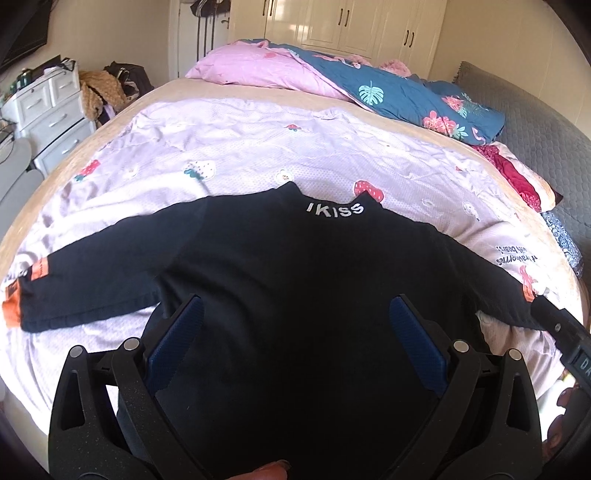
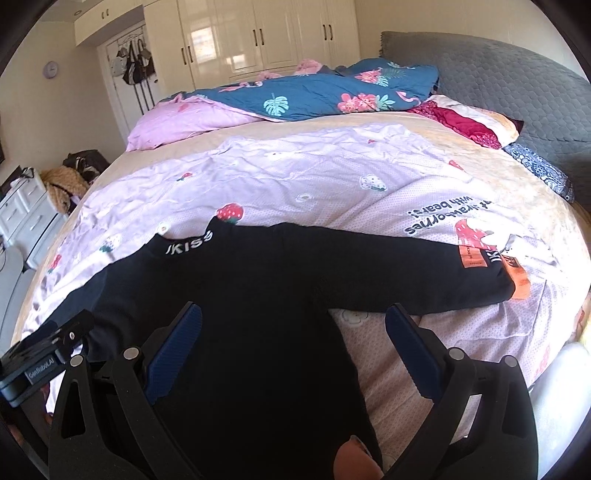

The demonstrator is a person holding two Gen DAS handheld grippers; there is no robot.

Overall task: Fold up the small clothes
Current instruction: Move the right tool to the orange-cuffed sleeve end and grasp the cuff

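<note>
1. Left wrist view: black top (image 1: 295,266) lies spread flat on the lilac strawberry-print quilt (image 1: 229,147), collar pointing away from the camera, white "IKISS" lettering on the neck. Both sleeves are stretched out sideways; the sleeve on the left of the frame ends in an orange cuff patch (image 1: 11,314).
2. Same view, the left gripper (image 1: 295,314) hangs over the lower body of the top with its two blue pads wide apart and nothing between them, so it's spread open. Can't tell if the tips actually touch the fabric.
3. A bit of the other gripper's black body pokes in at the right edge, by the end of that sleeve. A fingertip (image 1: 271,470) shows at the bottom edge.
4. Farther back there's a bunched pink and blue floral duvet (image 1: 388,88), cream wardrobe doors (image 1: 343,22) behind it, and a white drawer unit (image 1: 51,107) off to the left.
5. Right wrist view: right gripper (image 2: 293,321) is also spread wide, empty. One pad sits over the dark body, the other over bare quilt just below the outstretched sleeve.
6. That sleeve runs off to the right and ends in orange patches (image 2: 476,256) with white lettering.
7. The left gripper's body shows at the left edge, labelled "GenRobot.AI". A grey headboard (image 2: 509,85) stands at the right, with pillows (image 2: 476,122) against it.
</note>
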